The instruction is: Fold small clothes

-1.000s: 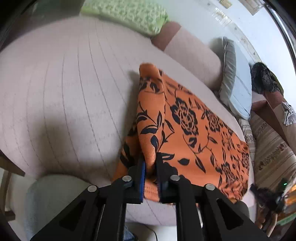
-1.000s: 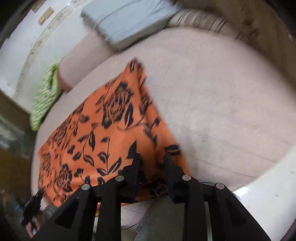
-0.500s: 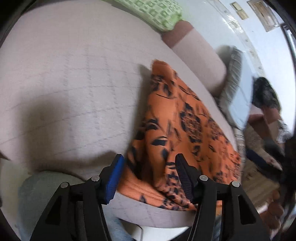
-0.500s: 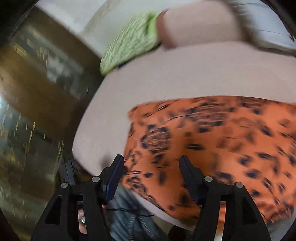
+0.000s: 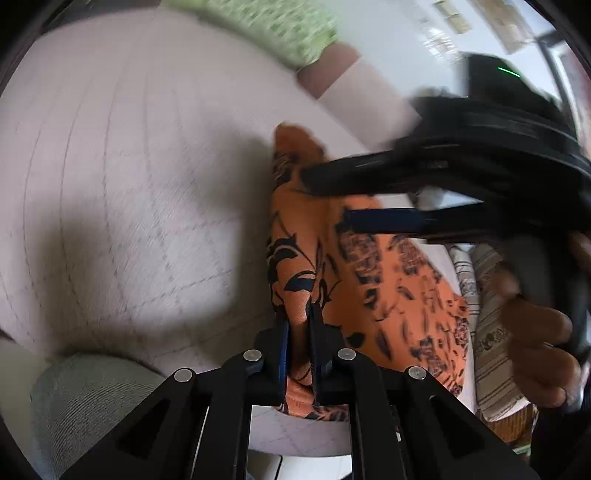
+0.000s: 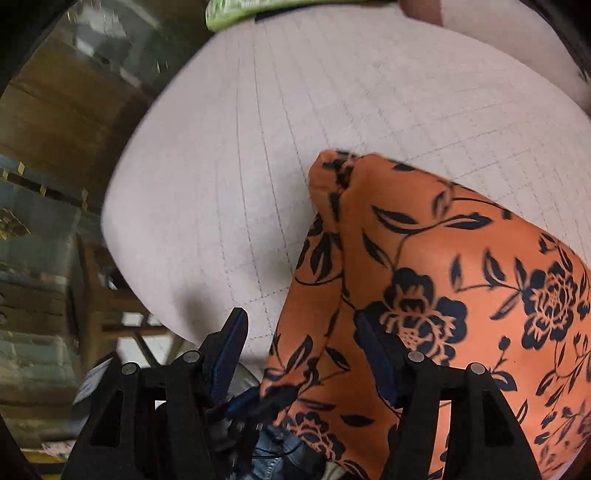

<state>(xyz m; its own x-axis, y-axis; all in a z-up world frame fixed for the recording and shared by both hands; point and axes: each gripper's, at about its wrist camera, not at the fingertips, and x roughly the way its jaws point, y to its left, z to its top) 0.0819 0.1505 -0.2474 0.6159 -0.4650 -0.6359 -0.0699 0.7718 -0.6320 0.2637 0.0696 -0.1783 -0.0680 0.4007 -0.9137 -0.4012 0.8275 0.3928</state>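
An orange cloth with black flowers [image 5: 354,280] lies on a pale quilted cushion [image 5: 129,184]. My left gripper [image 5: 298,325] is shut on the cloth's near left edge, and a ridge of fabric rises between its pads. My right gripper [image 6: 299,332] is open above the cloth's left edge [image 6: 424,295], its right finger over the fabric and its left finger over the bare cushion [image 6: 258,147]. In the left wrist view the right gripper [image 5: 424,192] reaches in from the right over the cloth's far part, blurred.
A green patterned pillow [image 5: 280,33] and a pinkish bolster [image 5: 354,88] lie at the cushion's far side. Striped fabric [image 5: 487,332] lies to the right of the cloth. Wooden furniture [image 6: 55,184] stands beyond the cushion's left edge. Denim-clad legs [image 6: 280,458] are below.
My left gripper opened half a second ago and has shut again on the cloth's near left edge. My right gripper has swung over to the left end of the cloth and stays open.
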